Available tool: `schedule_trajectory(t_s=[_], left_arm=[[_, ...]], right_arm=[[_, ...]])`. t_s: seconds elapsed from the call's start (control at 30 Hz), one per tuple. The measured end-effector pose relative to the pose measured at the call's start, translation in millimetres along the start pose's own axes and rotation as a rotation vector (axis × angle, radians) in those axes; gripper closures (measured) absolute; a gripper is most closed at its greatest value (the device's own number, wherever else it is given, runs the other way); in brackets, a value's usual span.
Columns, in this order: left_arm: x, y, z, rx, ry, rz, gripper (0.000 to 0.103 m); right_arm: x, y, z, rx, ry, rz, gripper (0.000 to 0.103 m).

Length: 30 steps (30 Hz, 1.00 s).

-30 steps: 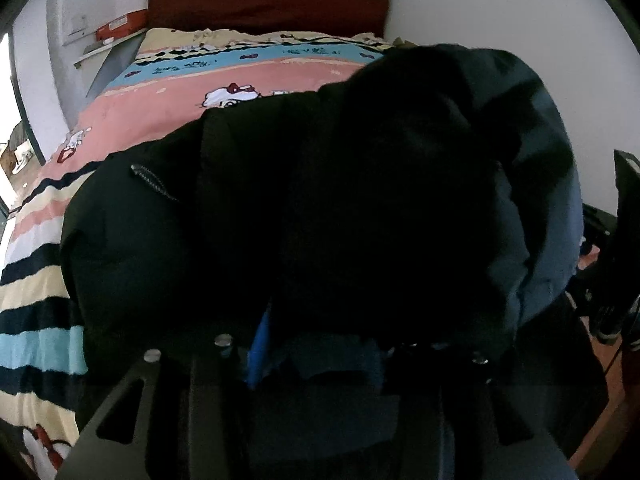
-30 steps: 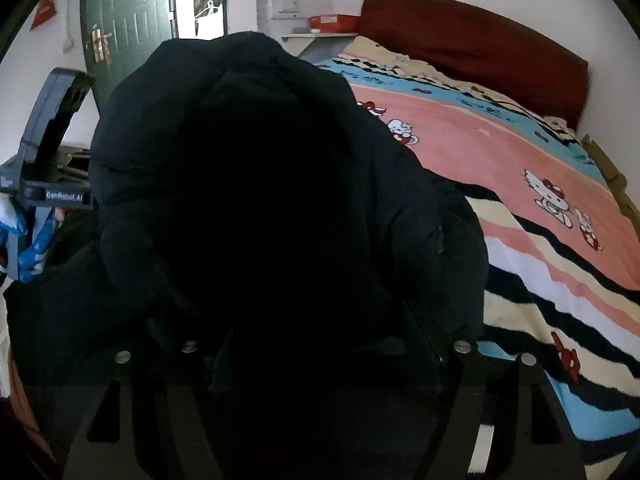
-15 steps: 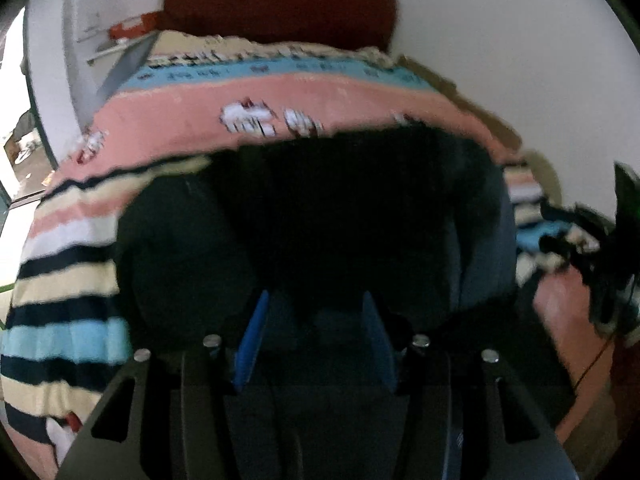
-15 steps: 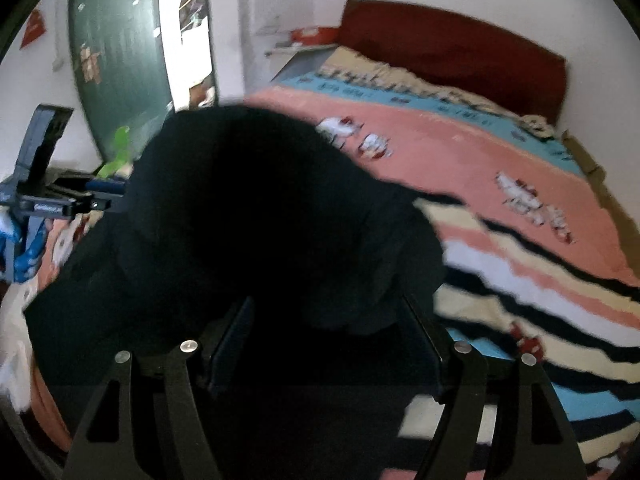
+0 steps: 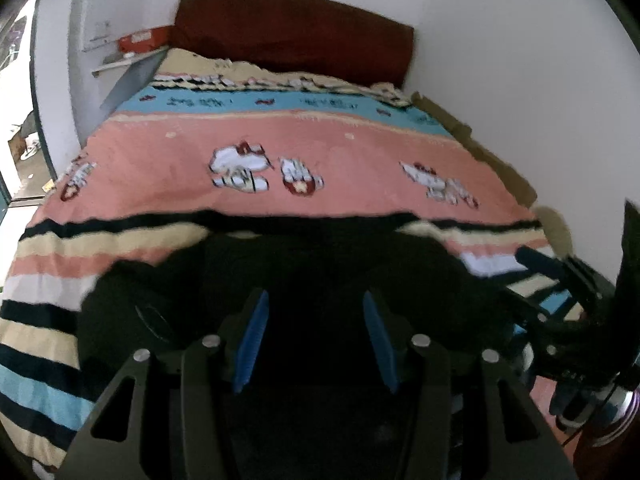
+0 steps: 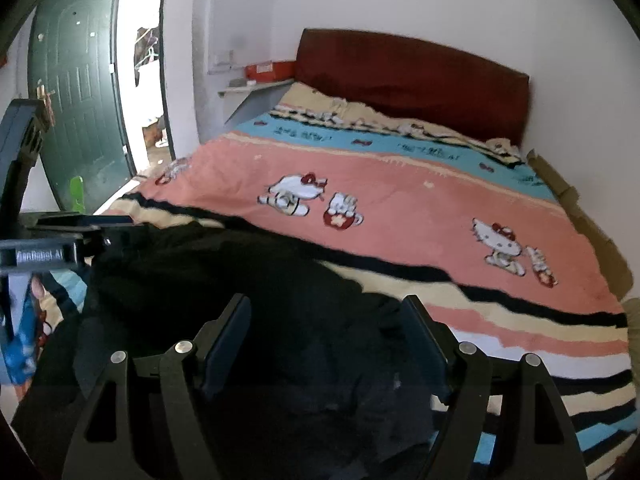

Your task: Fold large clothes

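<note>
Lettering is scarce in the left wrist view: dark script on the bedspread's (image 5: 304,140) blue band is too blurred to read. The left gripper (image 5: 316,336) has just been opening; its blue pads (image 5: 252,340) stand apart with nothing pinched, above the black jacket (image 5: 160,300), which lies bunched at the near end of the bed. A second ago the jacket rose before the lens and hid most of the bedspread; now the pink band with its cartoon cats is in plain sight. A dark red headboard (image 5: 292,36) meets white walls.

From the right wrist, the other gripper's body at the left edge bears pale writing (image 6: 40,257), blurred beyond sure reading. The right gripper (image 6: 328,344) has also just opened further, jaws wide and empty over the jacket (image 6: 240,272). Earlier the cloth filled this view. A green door (image 6: 76,92) stands open at the left beside a bright doorway.
</note>
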<state>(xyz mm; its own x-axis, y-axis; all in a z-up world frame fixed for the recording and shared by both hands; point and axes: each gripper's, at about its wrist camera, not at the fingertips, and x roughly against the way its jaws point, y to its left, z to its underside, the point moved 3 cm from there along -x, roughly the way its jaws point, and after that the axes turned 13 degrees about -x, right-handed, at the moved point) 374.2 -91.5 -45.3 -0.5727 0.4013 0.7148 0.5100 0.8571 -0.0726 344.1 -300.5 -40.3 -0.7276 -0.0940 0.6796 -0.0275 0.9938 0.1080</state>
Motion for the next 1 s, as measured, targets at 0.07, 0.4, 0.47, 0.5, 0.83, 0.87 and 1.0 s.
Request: schedule_trajectory(t_s=[0.07, 0.4, 0.47, 0.5, 0.83, 0.87, 1.0], left_arm=[[-8, -9, 24, -0.022, 0.019, 0.013, 0.055], [-4, -38, 104, -0.111, 0.030, -0.073, 0.048], [-4, -43, 110, -0.144, 0.045, -0.100, 0.047], [-5, -45, 114, -0.154, 0.050, -0.109, 0.047], [-42, -45, 126, -0.171, 0.062, -0.170, 0.044], [-43, -45, 126, -0.165, 0.063, -0.171, 0.044], [-36, -45, 124, -0.140, 0.083, -0.163, 0.044]], right_arm=[[-8, 5, 17, 0.017, 0.031, -0.010, 0.027], [-11, -2, 100, 0.023, 0.108, -0.045, 0.022], [-9, -4, 109, 0.022, 0.116, -0.049, 0.021], [-8, -4, 112, 0.025, 0.118, -0.050, 0.020], [-46, -14, 135, -0.004, 0.169, -0.024, 0.016], [-51, -15, 136, -0.010, 0.177, -0.023, 0.016], [-55, -15, 133, -0.019, 0.202, -0.017, 0.015]])
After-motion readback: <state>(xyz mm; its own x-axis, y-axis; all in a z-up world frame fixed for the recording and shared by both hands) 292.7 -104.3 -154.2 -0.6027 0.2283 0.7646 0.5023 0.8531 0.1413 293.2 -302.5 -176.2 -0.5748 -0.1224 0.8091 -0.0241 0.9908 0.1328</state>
